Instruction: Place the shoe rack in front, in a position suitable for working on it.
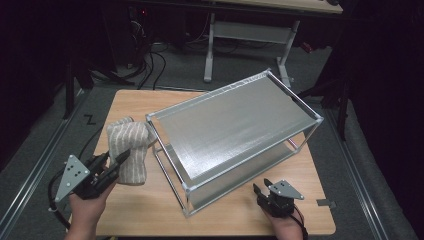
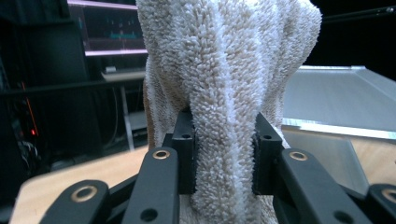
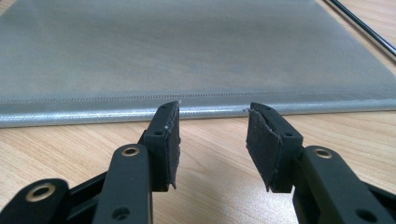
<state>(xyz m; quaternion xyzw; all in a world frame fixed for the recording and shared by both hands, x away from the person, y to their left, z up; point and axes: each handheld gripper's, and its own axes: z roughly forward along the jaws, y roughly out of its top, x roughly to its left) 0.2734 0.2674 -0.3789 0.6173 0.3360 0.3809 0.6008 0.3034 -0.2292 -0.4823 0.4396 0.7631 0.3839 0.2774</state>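
The left gripper [image 1: 114, 162] is clamped on a towel [image 1: 128, 150], its two black pads [image 2: 185, 154] pressing into a thick fold of the pile from either side. In the left gripper view the towel [image 2: 229, 93] is a soft, shaggy terry cloth, cream-white with faint beige stripes, bunched into rounded vertical folds that rise above the jaws. Seen from the high view, the towel hangs as a crumpled, upright bundle just beside the left end of the metal rack [image 1: 235, 135], its upper part near the rack's top corner. The left hand [image 1: 87, 210] comes in from below the rack's left end, the gripper angled up and towards the rack. The rack is a box-shaped frame of thin silver rods with two flat, matt grey shelves of finely woven mesh, standing slantwise on the pale wood-grain worktop [image 1: 150, 215]. The right gripper [image 1: 261, 192] sits low at the near right side of the rack, its jaws apart with nothing between them; in the right gripper view the worn, flat pads [image 3: 261, 144] point at the rounded edge of the rack's lower shelf [image 3: 187, 60], just short of it, above the worktop. The right hand [image 1: 285, 225] holds it level, close to the worktop.
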